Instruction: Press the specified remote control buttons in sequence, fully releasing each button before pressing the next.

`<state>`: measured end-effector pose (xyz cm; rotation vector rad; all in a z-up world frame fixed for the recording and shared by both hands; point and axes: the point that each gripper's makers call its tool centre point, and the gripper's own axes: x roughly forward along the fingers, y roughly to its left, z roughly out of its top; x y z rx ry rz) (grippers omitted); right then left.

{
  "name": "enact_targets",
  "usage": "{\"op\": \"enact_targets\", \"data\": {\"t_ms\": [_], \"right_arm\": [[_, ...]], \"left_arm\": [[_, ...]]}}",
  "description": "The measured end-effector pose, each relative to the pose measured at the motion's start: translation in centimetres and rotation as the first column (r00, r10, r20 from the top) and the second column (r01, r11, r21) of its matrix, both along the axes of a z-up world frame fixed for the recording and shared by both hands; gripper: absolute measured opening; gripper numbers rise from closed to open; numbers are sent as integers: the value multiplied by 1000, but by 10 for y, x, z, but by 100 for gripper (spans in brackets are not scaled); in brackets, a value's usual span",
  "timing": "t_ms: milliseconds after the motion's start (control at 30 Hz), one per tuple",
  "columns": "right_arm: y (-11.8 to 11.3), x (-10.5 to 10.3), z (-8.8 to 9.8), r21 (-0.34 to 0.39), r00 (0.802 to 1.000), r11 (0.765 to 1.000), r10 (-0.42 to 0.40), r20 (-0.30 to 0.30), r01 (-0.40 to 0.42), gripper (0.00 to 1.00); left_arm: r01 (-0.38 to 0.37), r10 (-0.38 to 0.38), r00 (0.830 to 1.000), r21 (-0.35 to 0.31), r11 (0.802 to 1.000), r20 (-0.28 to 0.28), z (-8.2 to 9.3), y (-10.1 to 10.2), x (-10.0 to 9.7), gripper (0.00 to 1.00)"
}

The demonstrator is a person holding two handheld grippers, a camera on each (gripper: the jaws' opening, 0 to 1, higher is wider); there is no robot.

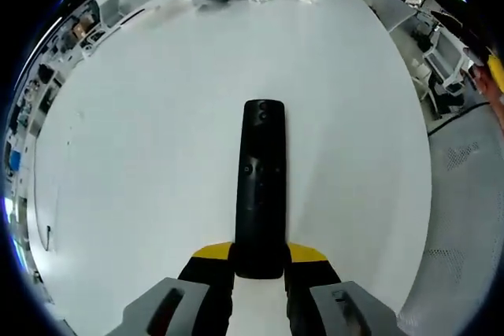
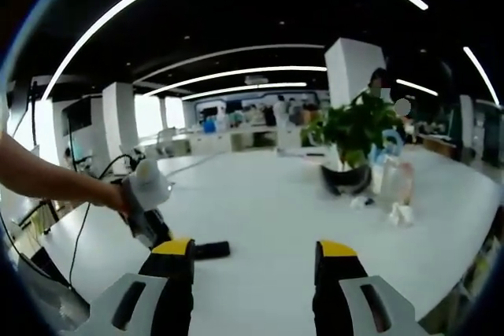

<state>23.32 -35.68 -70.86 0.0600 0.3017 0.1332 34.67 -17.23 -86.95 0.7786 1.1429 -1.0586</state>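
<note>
The left tongs [image 1: 259,273] grip the near end of the remote control [image 1: 262,186]. Both yellow-tipped jaws close against its sides, so the body is clamped and cannot slide when a button is pushed. The remote control lies flat on the white desk [image 1: 142,163], extending from the jaws toward 12 o'clock in the left gripper view, button face up. This leaves the whole keypad exposed and reachable from above. Small round buttons show near its far end and at mid-length; their labels are too small to read.

The right tongs [image 2: 256,261] are wide open and hold nothing. In the right gripper view they hover level above the desk, with the jaws well apart. The far end of the remote control [image 2: 211,250] shows at about 9 o'clock of the jaw gap, beside the left tongs [image 2: 150,222], which a person's hand [image 2: 118,197] holds.

Judgement: the left side serves as a fixture, and the right side is free to press. No button is under contact now.

A potted plant [image 2: 352,135] and bottles [image 2: 396,171] stand at the far side of the desk, well apart from the work area.
</note>
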Motion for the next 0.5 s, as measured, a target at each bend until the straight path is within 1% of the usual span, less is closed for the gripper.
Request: {"op": "enact_targets", "data": {"t_ms": [267, 500], "right_arm": [[0, 0, -1, -4, 1000, 1000, 2, -8, -2, 59], [1, 0, -2, -11, 1000, 1000, 1, -10, -1, 59]], "left_arm": [[-1, 1, 1000, 15, 1000, -3, 1, 0, 12, 23], [17, -17, 1000, 25, 1000, -10, 1, 1, 23, 23]]}}
